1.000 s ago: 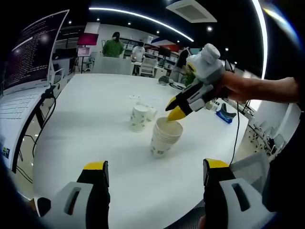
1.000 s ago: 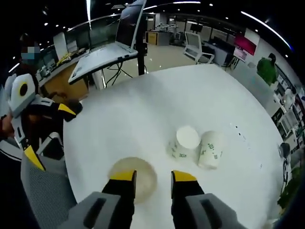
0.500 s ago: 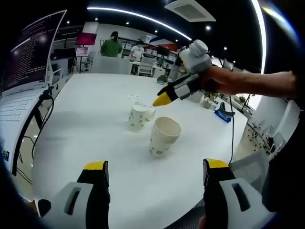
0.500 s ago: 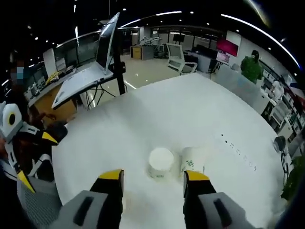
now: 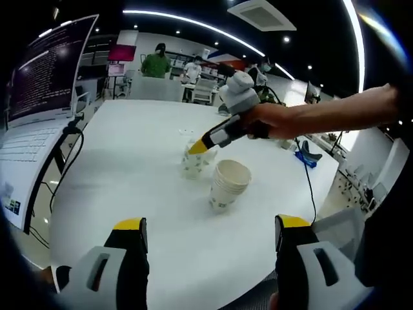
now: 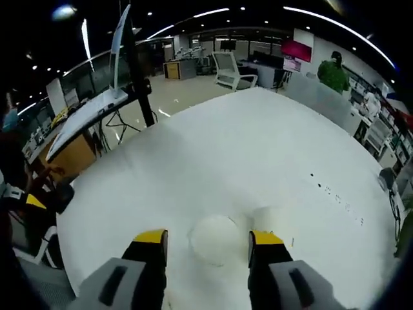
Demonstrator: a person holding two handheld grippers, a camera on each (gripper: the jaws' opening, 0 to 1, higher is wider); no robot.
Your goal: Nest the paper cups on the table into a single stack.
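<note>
A stack of nested paper cups (image 5: pixel 227 186) stands upright in the middle of the white table (image 5: pixel 129 168). Just behind it are single cups (image 5: pixel 189 166) with green print. The right gripper (image 5: pixel 197 147), held by a hand, hangs directly over them with its yellow tips down. From above, in the right gripper view, an upside-down cup (image 6: pixel 214 239) sits between the jaws of my right gripper (image 6: pixel 208 237), which is open and not touching it. A second cup (image 6: pixel 276 219) lies blurred beside the right jaw. My left gripper (image 5: pixel 211 223) stays open and empty near the table's front edge.
An open laptop (image 5: pixel 39 97) on a stand with cables sits off the table's left side. Small dark specks (image 6: pixel 332 194) dot the far tabletop. Office chairs (image 6: pixel 232 68) and people stand in the background. A blue item (image 5: pixel 303 155) lies at the right edge.
The right gripper moved away from above the stack to over the single cups and came down closer; its jaws widened. The left gripper stayed put.
</note>
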